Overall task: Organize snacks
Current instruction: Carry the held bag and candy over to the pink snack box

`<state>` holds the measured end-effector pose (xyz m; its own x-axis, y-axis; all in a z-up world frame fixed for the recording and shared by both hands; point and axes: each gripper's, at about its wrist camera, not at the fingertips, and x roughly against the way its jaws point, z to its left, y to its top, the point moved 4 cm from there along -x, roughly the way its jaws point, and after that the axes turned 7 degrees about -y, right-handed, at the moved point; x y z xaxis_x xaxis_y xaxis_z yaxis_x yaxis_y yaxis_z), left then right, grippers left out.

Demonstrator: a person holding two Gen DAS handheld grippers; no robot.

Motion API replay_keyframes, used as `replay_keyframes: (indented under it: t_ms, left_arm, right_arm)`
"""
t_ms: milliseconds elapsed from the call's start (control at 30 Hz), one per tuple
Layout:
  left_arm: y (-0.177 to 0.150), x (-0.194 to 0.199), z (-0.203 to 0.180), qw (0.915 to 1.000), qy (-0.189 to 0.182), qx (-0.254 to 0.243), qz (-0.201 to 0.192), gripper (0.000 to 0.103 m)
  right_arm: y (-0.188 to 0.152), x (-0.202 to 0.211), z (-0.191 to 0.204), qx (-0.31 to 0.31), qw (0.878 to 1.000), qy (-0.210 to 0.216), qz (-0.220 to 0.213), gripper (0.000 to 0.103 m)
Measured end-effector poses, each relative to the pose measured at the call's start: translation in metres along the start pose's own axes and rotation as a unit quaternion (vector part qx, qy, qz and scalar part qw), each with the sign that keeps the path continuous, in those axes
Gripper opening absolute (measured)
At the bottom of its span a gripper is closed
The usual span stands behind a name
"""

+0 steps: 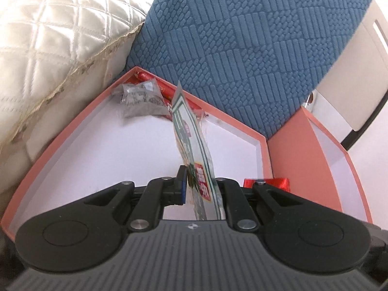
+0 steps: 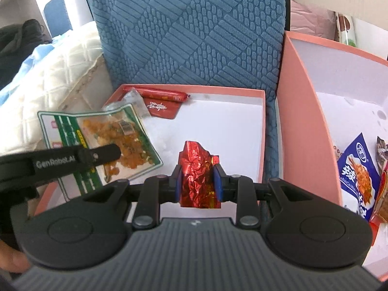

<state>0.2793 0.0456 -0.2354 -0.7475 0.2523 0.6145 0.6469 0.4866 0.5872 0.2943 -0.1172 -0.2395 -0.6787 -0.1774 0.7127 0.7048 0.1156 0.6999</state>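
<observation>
Right wrist view: right gripper (image 2: 197, 181) clamps a crumpled red foil snack (image 2: 197, 169) over the shallow pink box (image 2: 263, 131), whose white floor lies mostly bare; left gripper (image 1: 197, 189) pinches a green-striped clear snack packet (image 1: 191, 131) (edge-on in its own view).

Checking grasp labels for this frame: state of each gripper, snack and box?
left gripper: shut on green-bordered snack packet, held above left box.
right gripper: shut on red foil snack, above left box.
left box: open, holds red sausage stick, grey packet.
right box: open, holds blue snack packet.
</observation>
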Motion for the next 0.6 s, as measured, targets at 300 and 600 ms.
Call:
replay_keyframes:
  t_ms: [300,600]
  left_arm:
    - [-0.025,0.040,-0.019,0.9999,0.009,-0.007,-0.009,0.012]
    - [-0.035,0.085,-0.052,0.9997,0.004,-0.020,-0.016,0.012]
  right_arm:
    - [-0.018,0.034,-0.005,-0.009,1.000,0.009,-0.009,0.030]
    - [-0.026,0.085,-0.011,-0.018,1.000,0.011,-0.020,0.030]
